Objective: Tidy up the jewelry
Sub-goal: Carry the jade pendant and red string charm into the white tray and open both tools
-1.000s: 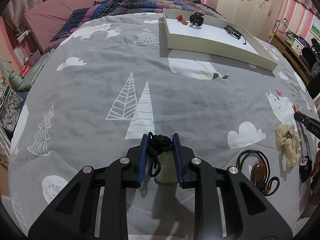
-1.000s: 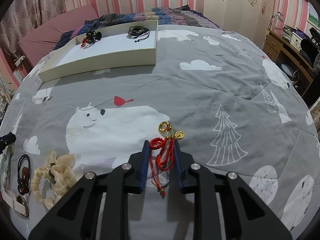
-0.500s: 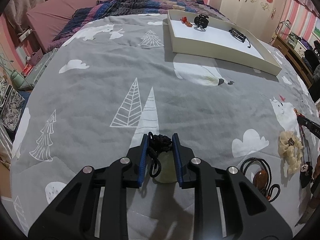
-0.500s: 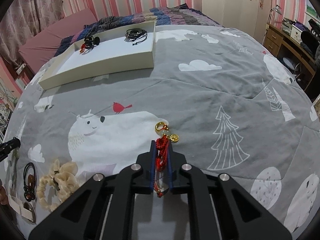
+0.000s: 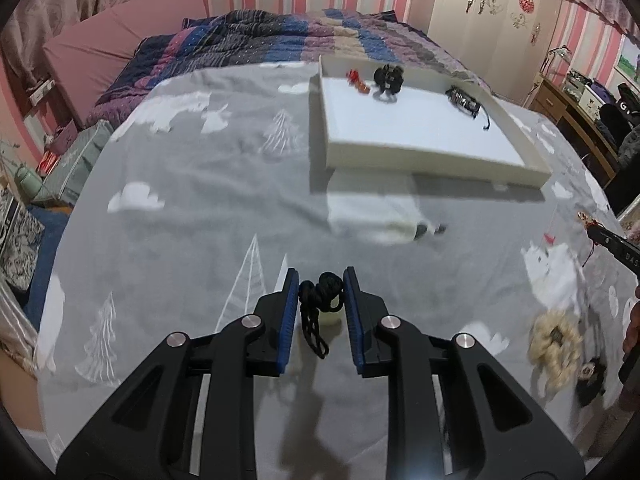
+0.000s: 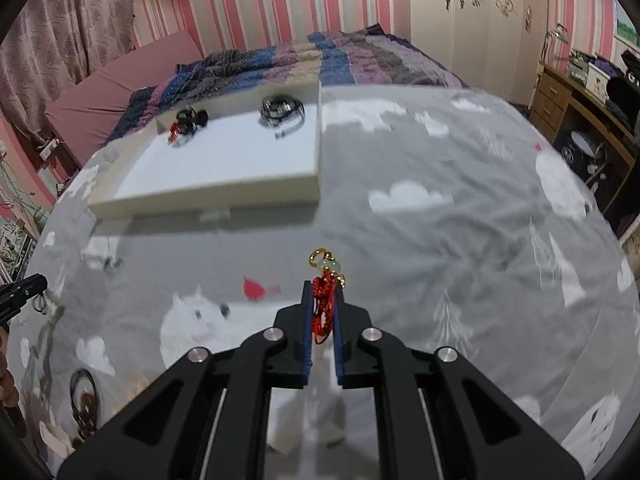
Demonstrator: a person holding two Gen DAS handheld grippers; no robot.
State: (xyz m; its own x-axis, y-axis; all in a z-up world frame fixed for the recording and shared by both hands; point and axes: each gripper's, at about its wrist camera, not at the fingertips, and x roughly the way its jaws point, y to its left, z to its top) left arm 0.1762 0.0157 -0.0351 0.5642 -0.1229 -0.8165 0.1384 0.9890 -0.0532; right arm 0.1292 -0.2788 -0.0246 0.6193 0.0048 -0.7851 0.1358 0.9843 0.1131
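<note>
both grippers have come up off the grey bedspread (image 5: 200, 184) since a second ago, and the white tray (image 5: 420, 156) now sits nearer and larger ahead of the fingers in both views, which suggests the pick-up is done and the carry toward the tray has begun. the right gripper (image 6: 322, 312), whose fingers stood apart around the red cord charm (image 6: 323, 308) a second ago, has pinched shut on it; the red knotted cord is squeezed between the blue pads with its gold ring and pale bead poking out past the fingertips. the left gripper (image 5: 320, 304) grips the black cord pendant (image 5: 322, 296) with a wider gap, the braided black knot wedged between the fingers, a loop of cord hanging below and a pale stone just behind it. in the tray, far ahead of the fingers, lie a small red piece (image 5: 356, 80), a black clip (image 5: 387, 76) and a dark bracelet (image 5: 464, 100). a cream scrunchie (image 5: 554, 340) and other blurred pieces lie on the bedspread, off to the right of the left fingers.
</note>
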